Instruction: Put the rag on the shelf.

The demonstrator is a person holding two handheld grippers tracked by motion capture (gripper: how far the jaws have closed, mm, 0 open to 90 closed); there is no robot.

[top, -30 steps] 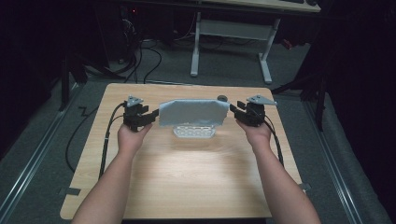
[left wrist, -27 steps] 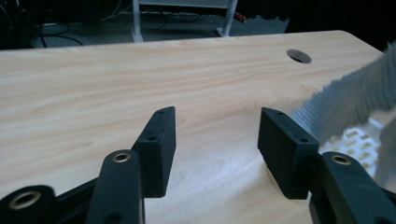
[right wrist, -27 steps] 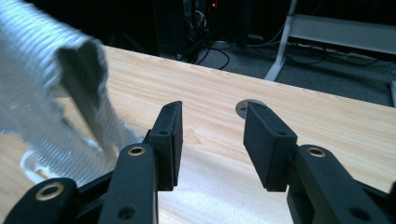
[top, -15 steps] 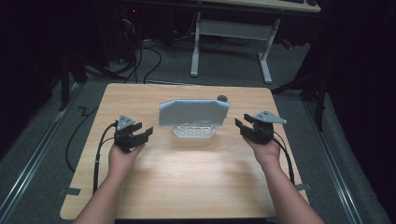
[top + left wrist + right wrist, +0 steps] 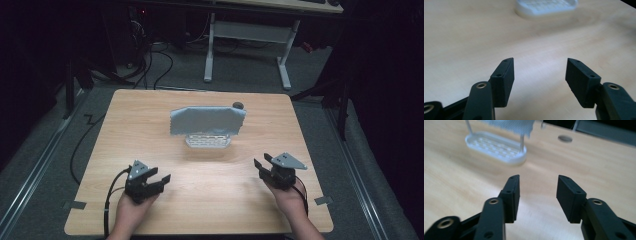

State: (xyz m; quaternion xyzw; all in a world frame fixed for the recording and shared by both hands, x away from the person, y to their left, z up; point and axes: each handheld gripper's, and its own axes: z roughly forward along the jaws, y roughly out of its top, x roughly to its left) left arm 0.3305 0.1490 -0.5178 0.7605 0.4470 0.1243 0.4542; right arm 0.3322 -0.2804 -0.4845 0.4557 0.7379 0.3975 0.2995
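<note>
Left gripper point(image 5: 159, 181): near the left front of the table point(image 5: 150, 107), held in a hand point(image 5: 131, 212), jaws spread wide with bare wood between them, just been opening. Black cable point(image 5: 111, 195) trailing back from it along the forearm.

Cloth point(image 5: 207, 121): grey-blue, draped over a rack point(image 5: 208, 141) near the middle of the table, hanging as an upright sheet, lower edge just above the rack's base. Well apart from both grippers, touched by neither.

Rack: white, oval slotted base flat on the wood, thin upright posts point(image 5: 522, 141) carrying the cloth.

Small dark round knob point(image 5: 238, 105): just behind the cloth's right top corner.

Right gripper point(image 5: 263, 165): near the right front of the table, held in a hand point(image 5: 290, 200), grey three-cornered plate point(image 5: 286, 160) on top, jaws apart and holding nothing, just been opening.
</note>
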